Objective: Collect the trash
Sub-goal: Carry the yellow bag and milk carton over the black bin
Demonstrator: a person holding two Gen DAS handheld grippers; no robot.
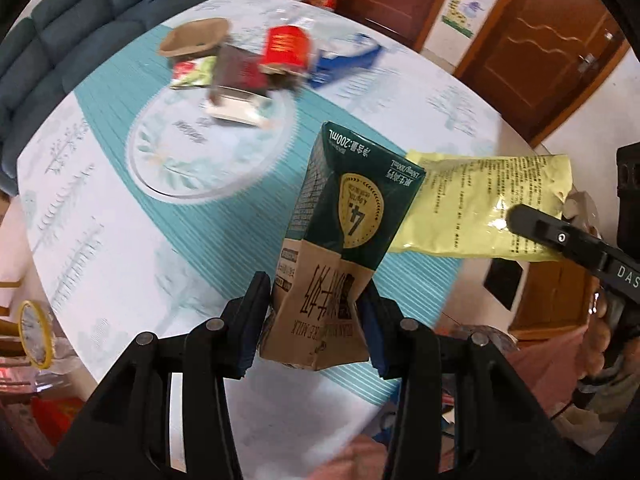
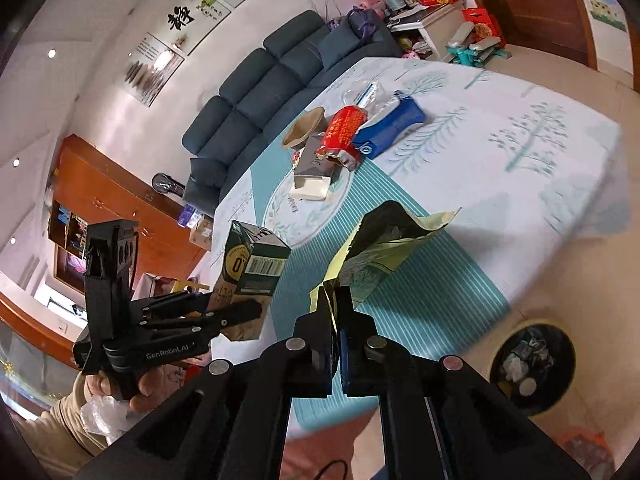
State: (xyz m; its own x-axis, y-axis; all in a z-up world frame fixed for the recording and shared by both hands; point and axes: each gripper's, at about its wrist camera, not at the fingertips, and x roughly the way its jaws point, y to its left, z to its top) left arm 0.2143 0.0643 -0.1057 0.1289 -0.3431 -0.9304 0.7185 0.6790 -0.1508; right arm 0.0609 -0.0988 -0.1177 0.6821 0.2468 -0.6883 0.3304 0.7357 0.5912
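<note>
- I see the surface [image 1: 100, 240] filling most of the left wrist view, under a white cloth with a teal striped panel; in the right wrist view it runs from centre to the right edge.
- A dark sofa [image 2: 256, 96] sits upper centre of the right wrist view, behind the surface.
- A bin [image 2: 532, 364] stands on the floor at lower right of the right wrist view, with scraps inside.
- A heap of trash [image 1: 248, 64] lies in the upper middle of the left wrist view: a red pouch, a blue pack, a brown paper cup and a small box, blurred.
- My left hand-held gripper [image 1: 312, 324], at bottom centre of its view, is clamped on the lower end of a milk carton [image 1: 340, 216], which is lifted off the surface.
- My right hand-held gripper [image 2: 338, 320], at bottom centre of its view, is pinched tight on the edge of a yellow bag [image 2: 384, 244], held in the air just right of the carton.
</note>
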